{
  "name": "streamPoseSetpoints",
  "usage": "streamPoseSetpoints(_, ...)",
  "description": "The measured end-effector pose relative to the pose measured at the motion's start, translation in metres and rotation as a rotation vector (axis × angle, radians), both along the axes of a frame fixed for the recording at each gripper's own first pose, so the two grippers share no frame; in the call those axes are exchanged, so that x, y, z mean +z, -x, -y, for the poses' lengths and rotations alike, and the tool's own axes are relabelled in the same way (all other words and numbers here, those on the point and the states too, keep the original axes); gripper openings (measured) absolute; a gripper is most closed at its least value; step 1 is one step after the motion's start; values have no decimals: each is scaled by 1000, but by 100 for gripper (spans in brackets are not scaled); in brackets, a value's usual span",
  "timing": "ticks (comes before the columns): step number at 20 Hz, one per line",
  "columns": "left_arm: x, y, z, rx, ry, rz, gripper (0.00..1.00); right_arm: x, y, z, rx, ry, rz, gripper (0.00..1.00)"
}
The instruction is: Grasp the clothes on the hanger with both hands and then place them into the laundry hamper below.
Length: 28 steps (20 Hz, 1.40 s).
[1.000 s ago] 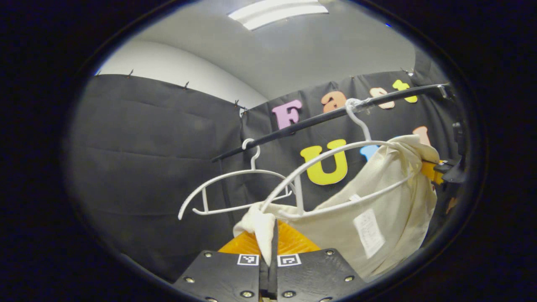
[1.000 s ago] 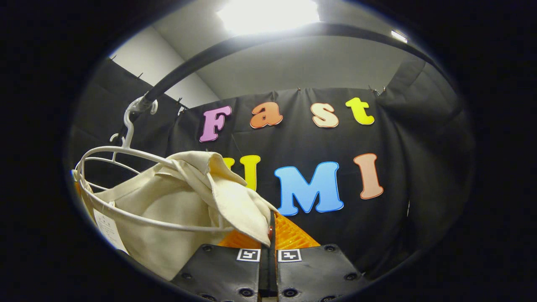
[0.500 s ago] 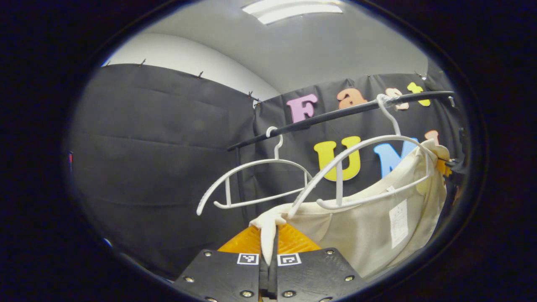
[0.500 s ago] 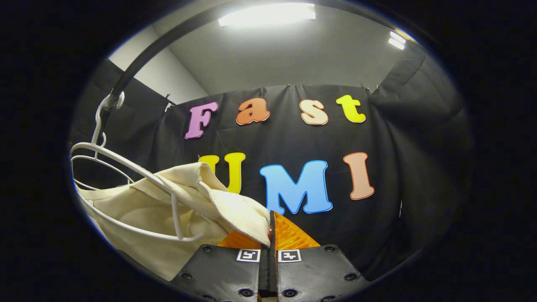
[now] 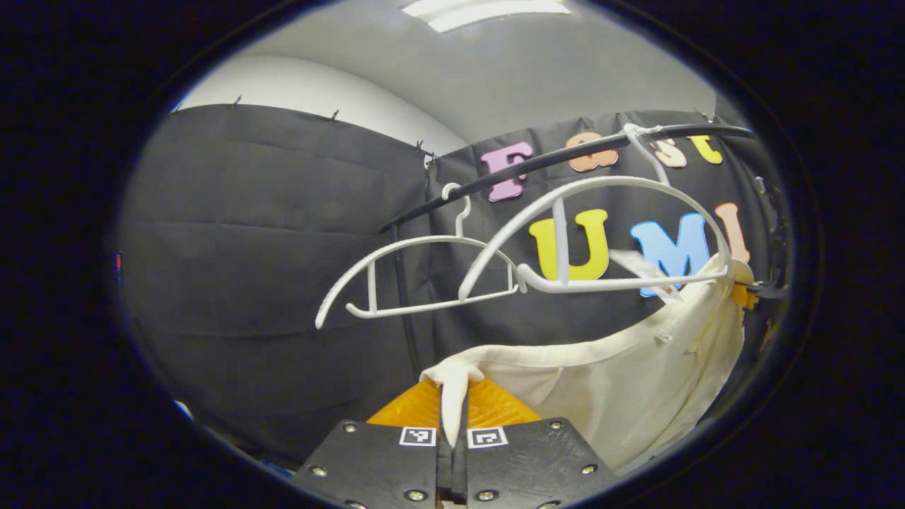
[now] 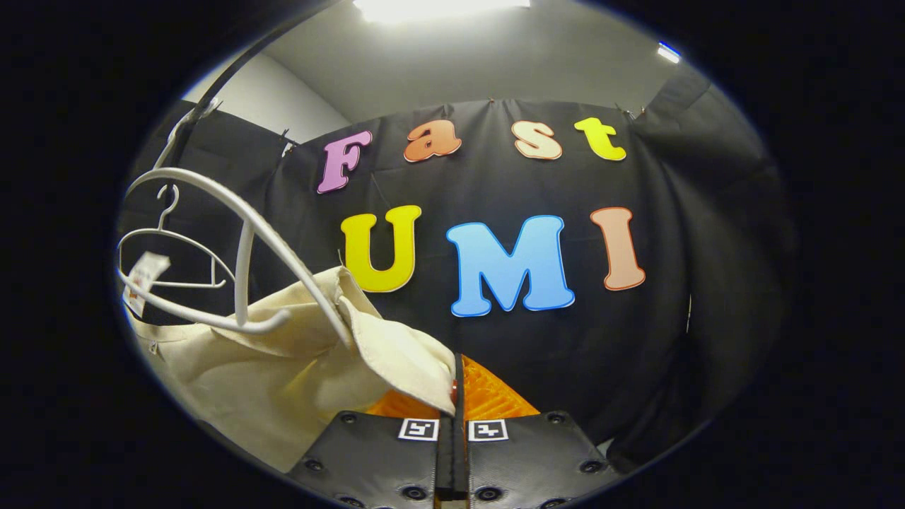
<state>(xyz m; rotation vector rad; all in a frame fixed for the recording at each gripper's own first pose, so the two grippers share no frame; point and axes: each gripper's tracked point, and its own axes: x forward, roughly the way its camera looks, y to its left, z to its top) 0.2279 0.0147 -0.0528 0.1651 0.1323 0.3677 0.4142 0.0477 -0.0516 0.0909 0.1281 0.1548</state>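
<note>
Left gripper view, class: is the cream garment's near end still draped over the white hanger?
No: the garment hangs below the hanger, its near corner pinched in the left tool.

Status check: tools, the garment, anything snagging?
Both tools, left and right, shut on cream garment. Left shoulder below hanger; right shoulder at hanger's tip. Hamper unseen.

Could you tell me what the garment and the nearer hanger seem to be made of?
The garment looks like matte cream woven cloth, perhaps cotton: it sags and folds softly. The nearer hanger looks like smooth white plastic or coated wire; which one is unclear.
</note>
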Motion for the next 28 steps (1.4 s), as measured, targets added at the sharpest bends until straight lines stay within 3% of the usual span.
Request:
streamPoseSetpoints(5, -32, 24, -4, 13, 2, -54, 0, -50, 32, -16, 64, 1, -91, 1)
streamPoseSetpoints(12, -52, 59, 4, -55, 39, -100, 0, -59, 109, -56, 187, 10, -111, 1)
streamPoseSetpoints(20, -53, 93, 15, -239, 131, -121, 1, -26, 215, -138, 331, -4, -107, 2)
streamPoseSetpoints(28, 3, 114, 25, -407, 113, -63, 0, 50, 284, -207, 434, -62, -14, 1)
